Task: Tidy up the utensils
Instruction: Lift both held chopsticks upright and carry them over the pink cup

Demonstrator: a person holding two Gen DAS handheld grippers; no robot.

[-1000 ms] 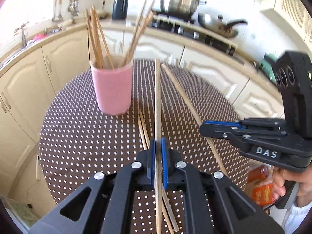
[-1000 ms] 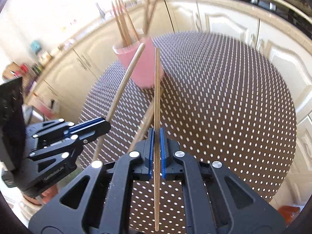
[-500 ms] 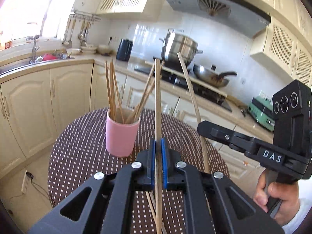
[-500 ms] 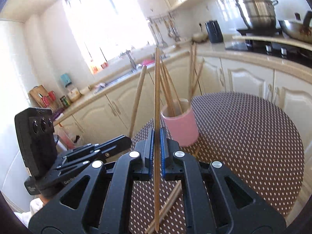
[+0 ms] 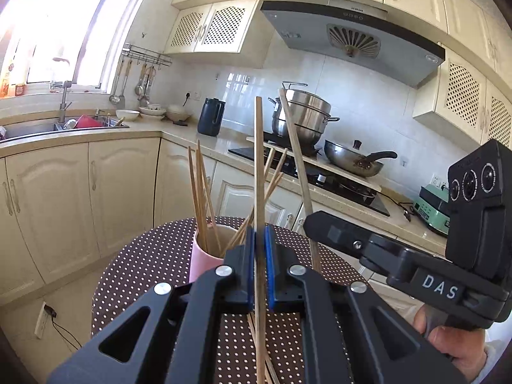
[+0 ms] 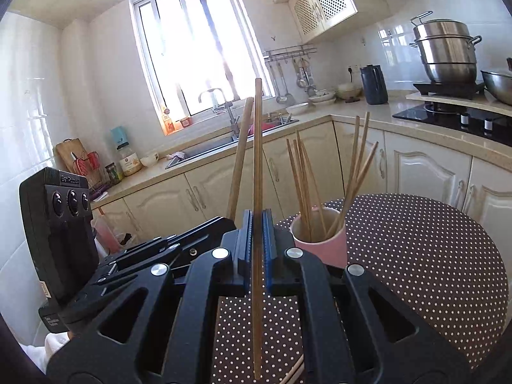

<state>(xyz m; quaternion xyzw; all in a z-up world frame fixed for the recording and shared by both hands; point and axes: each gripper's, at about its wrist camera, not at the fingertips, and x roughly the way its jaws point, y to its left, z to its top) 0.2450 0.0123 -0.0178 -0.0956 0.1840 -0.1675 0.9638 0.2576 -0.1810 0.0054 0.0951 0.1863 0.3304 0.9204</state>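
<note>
One chopstick (image 5: 260,166) was clamped upright in the left gripper (image 5: 260,252); another chopstick (image 6: 257,166) was clamped in the right gripper (image 6: 257,240). Both were held above the dotted table (image 6: 416,256), near the pink cup (image 6: 323,243).

A home kitchen: cream cabinets (image 5: 121,192), sink (image 6: 204,150) under a window (image 6: 192,57), steamer pot (image 5: 300,121) beneath a range hood (image 5: 352,35).
</note>
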